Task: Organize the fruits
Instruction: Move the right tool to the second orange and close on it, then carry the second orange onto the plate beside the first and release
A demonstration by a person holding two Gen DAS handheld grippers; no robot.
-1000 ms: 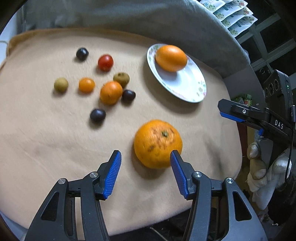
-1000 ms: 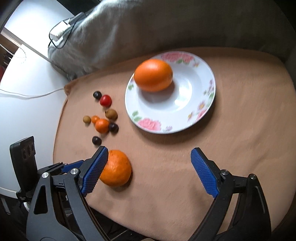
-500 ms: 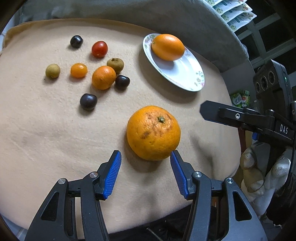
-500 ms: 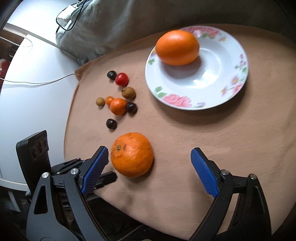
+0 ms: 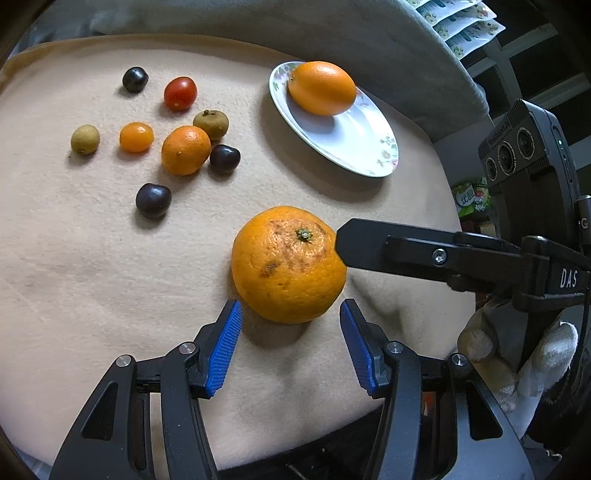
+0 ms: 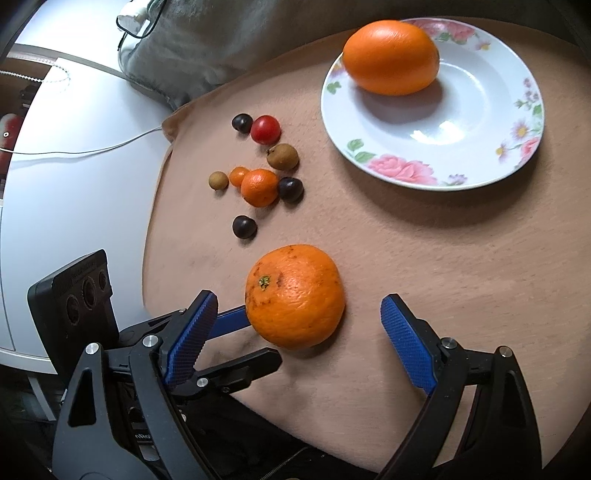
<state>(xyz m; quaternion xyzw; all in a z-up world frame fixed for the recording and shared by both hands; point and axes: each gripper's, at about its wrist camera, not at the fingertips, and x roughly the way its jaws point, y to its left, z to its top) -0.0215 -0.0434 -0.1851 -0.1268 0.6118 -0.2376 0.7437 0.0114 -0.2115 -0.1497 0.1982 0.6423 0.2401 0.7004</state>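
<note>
A big mandarin (image 5: 288, 264) (image 6: 295, 295) lies on the beige blanket (image 5: 92, 277) near its front edge. My left gripper (image 5: 290, 308) is open, its blue pads just short of the mandarin on either side. My right gripper (image 6: 299, 301) is open wide with the mandarin between its fingertips, untouched; one of its fingers (image 5: 369, 243) reaches the fruit's right side in the left wrist view. A smooth orange (image 5: 321, 88) (image 6: 391, 57) sits on the flowered plate (image 5: 369, 155) (image 6: 443, 140). Several small fruits (image 5: 185, 149) (image 6: 258, 186) lie in a cluster at the left.
A grey cushion (image 5: 332, 33) (image 6: 221, 44) lines the far side of the blanket. A white tabletop (image 6: 74, 184) with a thin cable lies to the left. A gloved hand (image 5: 517, 354) holds the right gripper beyond the blanket's right edge.
My right gripper has come in from the right and down, so the mandarin now lies between its fingers. The mandarin sits nearer the left gripper's pads.
</note>
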